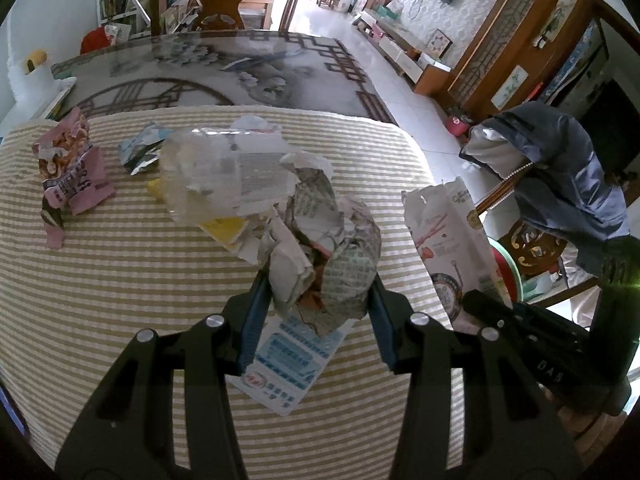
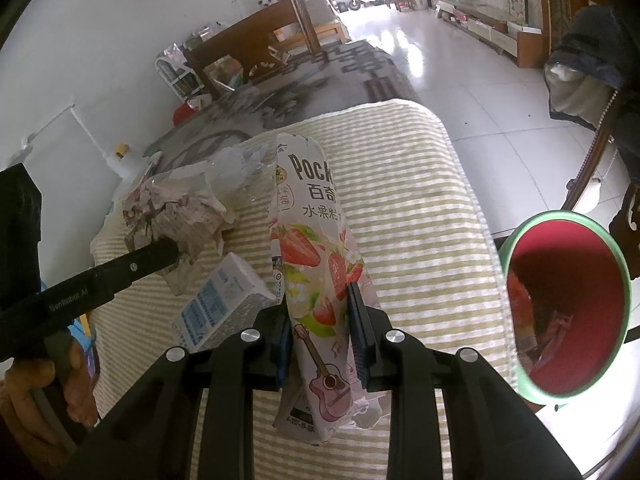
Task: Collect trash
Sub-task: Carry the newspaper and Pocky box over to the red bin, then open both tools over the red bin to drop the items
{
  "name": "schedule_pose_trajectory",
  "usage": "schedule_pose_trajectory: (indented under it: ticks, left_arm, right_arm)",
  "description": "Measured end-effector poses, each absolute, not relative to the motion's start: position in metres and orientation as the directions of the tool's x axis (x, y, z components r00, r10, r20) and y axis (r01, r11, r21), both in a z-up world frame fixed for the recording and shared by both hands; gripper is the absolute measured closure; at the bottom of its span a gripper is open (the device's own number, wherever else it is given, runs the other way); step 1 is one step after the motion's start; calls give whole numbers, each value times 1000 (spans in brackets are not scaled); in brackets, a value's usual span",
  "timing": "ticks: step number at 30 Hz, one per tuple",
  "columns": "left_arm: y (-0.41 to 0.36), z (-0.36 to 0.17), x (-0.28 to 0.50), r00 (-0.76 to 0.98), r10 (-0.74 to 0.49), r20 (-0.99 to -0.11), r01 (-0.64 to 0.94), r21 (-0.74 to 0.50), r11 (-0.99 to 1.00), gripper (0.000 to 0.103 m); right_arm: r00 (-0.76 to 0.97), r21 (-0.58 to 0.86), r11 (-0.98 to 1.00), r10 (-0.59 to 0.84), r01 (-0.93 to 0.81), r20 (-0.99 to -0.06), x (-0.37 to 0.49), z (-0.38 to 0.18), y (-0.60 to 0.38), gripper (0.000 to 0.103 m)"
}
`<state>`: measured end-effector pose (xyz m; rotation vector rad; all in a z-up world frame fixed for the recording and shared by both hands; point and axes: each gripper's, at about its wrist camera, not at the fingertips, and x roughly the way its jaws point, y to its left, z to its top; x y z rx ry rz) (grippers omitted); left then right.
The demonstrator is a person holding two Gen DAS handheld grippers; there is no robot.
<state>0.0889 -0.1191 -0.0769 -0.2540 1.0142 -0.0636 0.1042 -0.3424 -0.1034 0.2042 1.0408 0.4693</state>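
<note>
Our left tool [image 1: 316, 300] is clamped on a crumpled paper wad [image 1: 320, 248], lifted over the striped table [image 1: 120, 280], with a blue-and-white box [image 1: 288, 364] lying just below it and a clear bottle [image 1: 208, 176] and a pink wrapper [image 1: 68, 172] beyond it to the left. Our right tool [image 2: 320, 332] pinches a strawberry Pocky bag [image 2: 316, 248] upright between its pads. The red bin [image 2: 568, 312] with a green rim stands just off the table edge to the right of that tool.
</note>
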Motion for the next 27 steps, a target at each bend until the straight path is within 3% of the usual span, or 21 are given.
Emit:
schedule_pose_trajectory:
  ticks: [27]
  left_arm:
    - [-277,-81,135,466,-274,-841,157,-226,961,58]
  right_arm:
    - [510,412,911,353,3,-785,105,-115,-505,79]
